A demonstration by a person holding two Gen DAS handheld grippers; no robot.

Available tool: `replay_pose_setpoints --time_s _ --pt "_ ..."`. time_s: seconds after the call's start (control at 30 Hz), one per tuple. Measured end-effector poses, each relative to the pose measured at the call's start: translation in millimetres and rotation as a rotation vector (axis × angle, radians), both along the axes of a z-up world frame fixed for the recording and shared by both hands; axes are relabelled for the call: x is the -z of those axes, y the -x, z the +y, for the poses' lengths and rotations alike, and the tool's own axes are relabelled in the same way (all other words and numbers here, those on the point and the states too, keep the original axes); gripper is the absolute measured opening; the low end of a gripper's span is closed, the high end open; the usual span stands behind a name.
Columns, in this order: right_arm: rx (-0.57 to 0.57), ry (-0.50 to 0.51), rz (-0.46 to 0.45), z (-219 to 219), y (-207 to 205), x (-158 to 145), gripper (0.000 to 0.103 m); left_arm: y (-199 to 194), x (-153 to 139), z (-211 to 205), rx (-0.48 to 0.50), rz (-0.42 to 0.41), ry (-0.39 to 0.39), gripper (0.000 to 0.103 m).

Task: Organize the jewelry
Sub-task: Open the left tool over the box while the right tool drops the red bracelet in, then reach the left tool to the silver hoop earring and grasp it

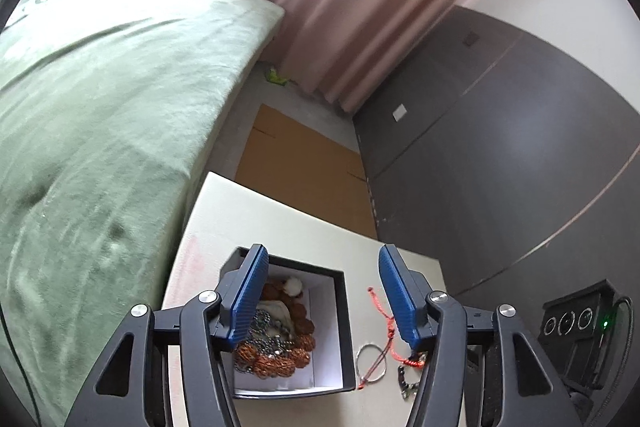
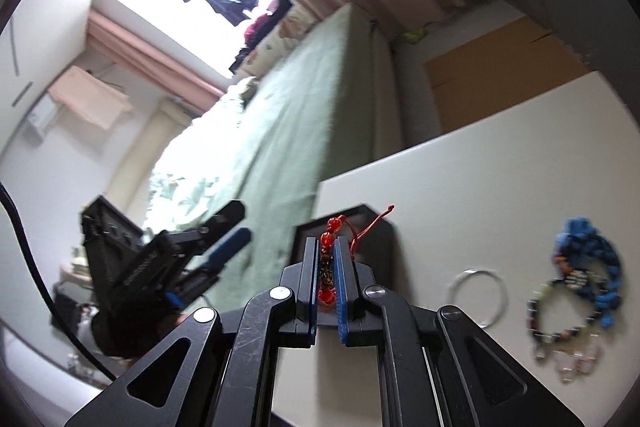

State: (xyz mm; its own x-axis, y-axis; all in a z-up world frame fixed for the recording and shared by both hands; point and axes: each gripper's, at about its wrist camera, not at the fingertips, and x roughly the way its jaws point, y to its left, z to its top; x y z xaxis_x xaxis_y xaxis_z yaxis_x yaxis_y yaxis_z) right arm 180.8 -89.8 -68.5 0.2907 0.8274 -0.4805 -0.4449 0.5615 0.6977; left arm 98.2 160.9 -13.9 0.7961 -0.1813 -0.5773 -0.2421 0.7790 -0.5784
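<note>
My left gripper [image 1: 322,259] is open and empty above a black box with a white inside [image 1: 332,347]. The box holds brown bead strands [image 1: 296,347] and a metal chain [image 1: 266,331]. Beside the box on the white table lie a red cord bracelet [image 1: 390,331], a silver ring bangle [image 1: 370,363] and a metal clasp piece [image 1: 406,381]. My right gripper [image 2: 326,241] is shut on a red and dark beaded bracelet [image 2: 327,267], held up in front of the black box [image 2: 380,239]. The left gripper also shows in the right wrist view [image 2: 228,231].
On the white table [image 2: 500,167] lie a silver bangle [image 2: 478,297], a blue braided piece [image 2: 592,259] and a dark bead bracelet with pale charms [image 2: 560,331]. A green bed [image 1: 100,107], cardboard [image 1: 300,155], a dark wardrobe [image 1: 500,147] and a black device [image 1: 580,323] surround the table.
</note>
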Motion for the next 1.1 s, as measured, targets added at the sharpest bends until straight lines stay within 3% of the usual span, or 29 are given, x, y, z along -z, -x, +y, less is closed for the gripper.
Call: replay_pose_setpoints --time_s 0.13,0.17,0.2,0.23,0.27,0.47,0.7,1.1 --pt "-0.08 -0.095 0.01 28.4 -3.1 -0.3 0.009 5.3 -2.7 12.3 -0.026 -0.017 0.028 0.059" --pt "-0.088 -0.08 0.019 33.3 -4.9 2.6 0.013 7.0 -3.5 13.7 -0.035 -0.02 0.026 0.059" --pt "-0.092 -0.038 0.036 40.2 -7.5 6.5 0.02 8.4 -3.9 14.3 -0.039 -0.02 0.025 0.059" --pt "-0.087 0.007 0.052 43.5 -8.9 11.4 0.043 9.4 -4.6 14.5 -0.038 -0.02 0.025 0.059" --pt "-0.067 0.036 0.058 41.4 -9.0 15.7 0.057 10.2 -4.5 13.7 -0.033 -0.016 0.024 0.059" --pt "0.047 0.137 0.059 3.5 -4.8 20.8 0.058 8.9 -3.5 -7.4 0.011 0.004 0.001 0.059" --pt "0.152 0.284 0.081 -50.1 1.8 19.8 0.058 5.9 -5.2 -63.0 0.116 0.011 -0.084 0.059" --pt "0.256 0.389 0.15 -132.5 9.8 28.0 0.058 1.2 20.2 -143.6 0.275 0.104 -0.202 0.056"
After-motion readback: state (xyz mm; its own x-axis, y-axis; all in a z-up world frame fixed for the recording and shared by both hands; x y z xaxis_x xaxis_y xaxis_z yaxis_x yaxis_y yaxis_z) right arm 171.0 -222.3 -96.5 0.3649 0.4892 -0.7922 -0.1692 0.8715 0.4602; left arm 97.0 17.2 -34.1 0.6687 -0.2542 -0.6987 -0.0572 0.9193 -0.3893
